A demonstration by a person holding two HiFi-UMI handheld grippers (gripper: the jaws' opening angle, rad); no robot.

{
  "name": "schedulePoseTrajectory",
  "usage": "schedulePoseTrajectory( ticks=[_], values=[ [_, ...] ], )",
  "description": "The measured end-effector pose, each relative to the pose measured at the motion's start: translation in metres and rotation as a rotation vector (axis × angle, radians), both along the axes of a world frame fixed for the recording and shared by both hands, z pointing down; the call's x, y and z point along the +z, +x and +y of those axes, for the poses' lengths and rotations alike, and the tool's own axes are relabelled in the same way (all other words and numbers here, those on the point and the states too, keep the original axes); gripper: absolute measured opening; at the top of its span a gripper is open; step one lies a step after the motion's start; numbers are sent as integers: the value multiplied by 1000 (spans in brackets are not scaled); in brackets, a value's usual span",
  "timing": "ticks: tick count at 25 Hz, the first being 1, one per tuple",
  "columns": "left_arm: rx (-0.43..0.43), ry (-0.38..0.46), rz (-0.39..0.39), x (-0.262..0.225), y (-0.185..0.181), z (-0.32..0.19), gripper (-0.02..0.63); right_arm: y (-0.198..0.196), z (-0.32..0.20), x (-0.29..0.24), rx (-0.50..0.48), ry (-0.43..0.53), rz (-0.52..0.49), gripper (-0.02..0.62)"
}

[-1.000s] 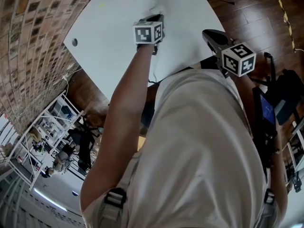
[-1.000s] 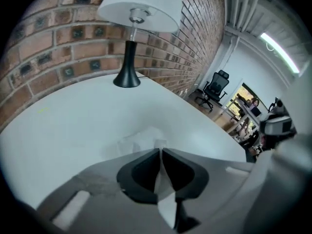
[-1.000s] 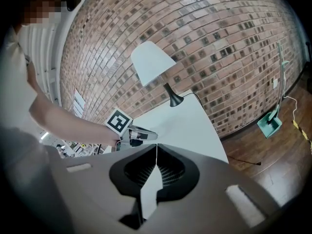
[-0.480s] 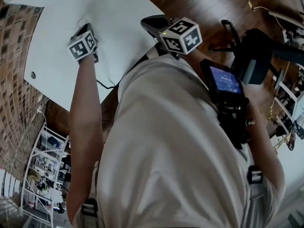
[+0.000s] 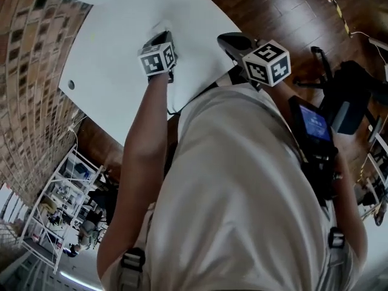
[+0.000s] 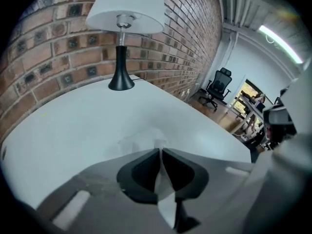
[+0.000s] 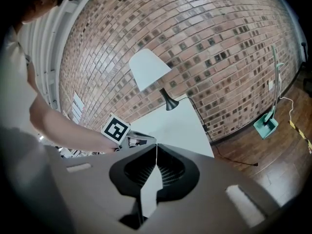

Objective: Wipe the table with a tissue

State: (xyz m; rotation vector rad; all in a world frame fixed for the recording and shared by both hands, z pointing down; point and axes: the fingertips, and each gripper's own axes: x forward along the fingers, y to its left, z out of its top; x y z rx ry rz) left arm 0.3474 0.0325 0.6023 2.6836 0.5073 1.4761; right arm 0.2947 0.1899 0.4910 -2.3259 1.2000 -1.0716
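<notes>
We've swung left gripper (image 6: 160, 152) back across white tabletop (image 5: 109, 59), jaws pinching thin white tissue (image 6: 141, 138): wiping mid-stroke. Right gripper (image 7: 156, 152) pressed together, empty, idle.

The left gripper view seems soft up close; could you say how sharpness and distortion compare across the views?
Left gripper view: the tongs and tissue are blurred, the lamp sharp, corners vignetted. Right gripper view: brick wall bows strongly. Head view: dim, the table edges curve.
</notes>
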Motion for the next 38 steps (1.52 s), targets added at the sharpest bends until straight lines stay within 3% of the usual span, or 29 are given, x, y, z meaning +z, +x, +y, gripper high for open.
schedulePoseTrajectory(
  ticks=[6, 11, 17, 22, 26, 32, 35, 38],
  values=[
    [150, -13, -6, 3, -8, 48, 21, 2, 1, 3, -1, 1, 1, 11],
    [209, -71, -28, 2, -34, 104, 21, 8, 16, 0, 3, 7, 8, 11],
    [441, -154, -125, 4, -78, 172, 20, 20, 41, -2, -1, 5, 12, 11],
    [491, -206, -157, 5, -97, 204, 20, 40, 72, 2, 14, 4, 17, 11],
    [407, -152, -96, 7, -82, 177, 20, 53, 72, -2, 1, 36, 12, 11],
    [110, -32, -36, 8, -66, 81, 20, 52, 47, -10, -103, 78, 21, 11],
    [-9, -16, -48, 4, -79, 53, 21, 53, 36, -11, -162, 85, 24, 11],
    [-123, -50, -12, -4, -94, 31, 21, 55, 23, -8, -202, 90, 21, 11]
  ],
)
